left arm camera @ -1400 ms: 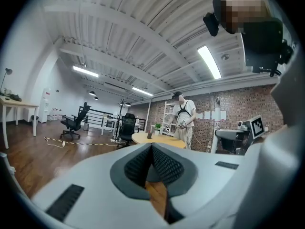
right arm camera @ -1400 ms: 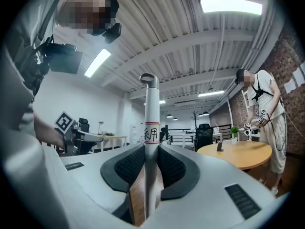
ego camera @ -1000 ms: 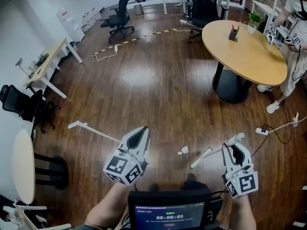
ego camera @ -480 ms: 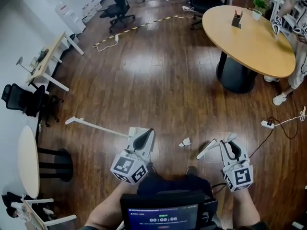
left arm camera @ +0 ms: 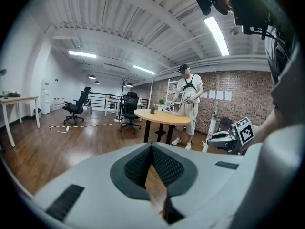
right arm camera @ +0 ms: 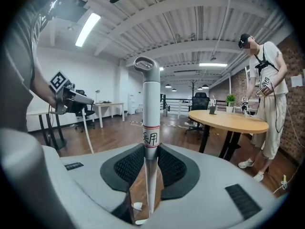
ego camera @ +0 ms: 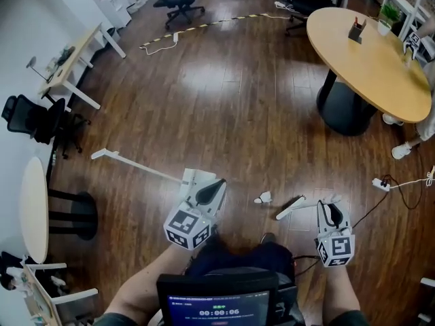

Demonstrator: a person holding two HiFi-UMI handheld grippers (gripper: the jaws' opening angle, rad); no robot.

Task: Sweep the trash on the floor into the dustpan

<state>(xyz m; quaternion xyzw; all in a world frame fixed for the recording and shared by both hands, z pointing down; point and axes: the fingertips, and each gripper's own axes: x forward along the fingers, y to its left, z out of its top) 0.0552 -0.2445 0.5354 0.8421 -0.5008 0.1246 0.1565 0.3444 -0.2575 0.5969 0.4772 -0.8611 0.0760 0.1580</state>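
Observation:
A small crumpled white piece of trash (ego camera: pixel 263 197) lies on the wooden floor between my two grippers. My left gripper (ego camera: pixel 216 184) is shut on a long white handle (ego camera: pixel 136 167) that slants away to the left, down to the floor; its far end is too thin to tell as a dustpan. In the left gripper view the jaws (left arm camera: pixel 152 148) meet and the handle is hidden. My right gripper (ego camera: pixel 331 206) is shut on the broom handle (right arm camera: pixel 151 109), which has a loop at its top. A white stick (ego camera: pixel 290 208) of the broom slants toward the trash.
A round wooden table (ego camera: pixel 380 66) on a black pedestal stands far right, with a person (right arm camera: pixel 267 94) beside it. A power strip and cable (ego camera: pixel 380 182) lie right of my right gripper. A small white round table (ego camera: pixel 34 223), a desk (ego camera: pixel 68 66) and office chairs line the left.
The head view has shifted, so the room sits higher in frame. Both grippers keep their holds and have drawn slightly nearer the trash. The trash has not moved on the floor.

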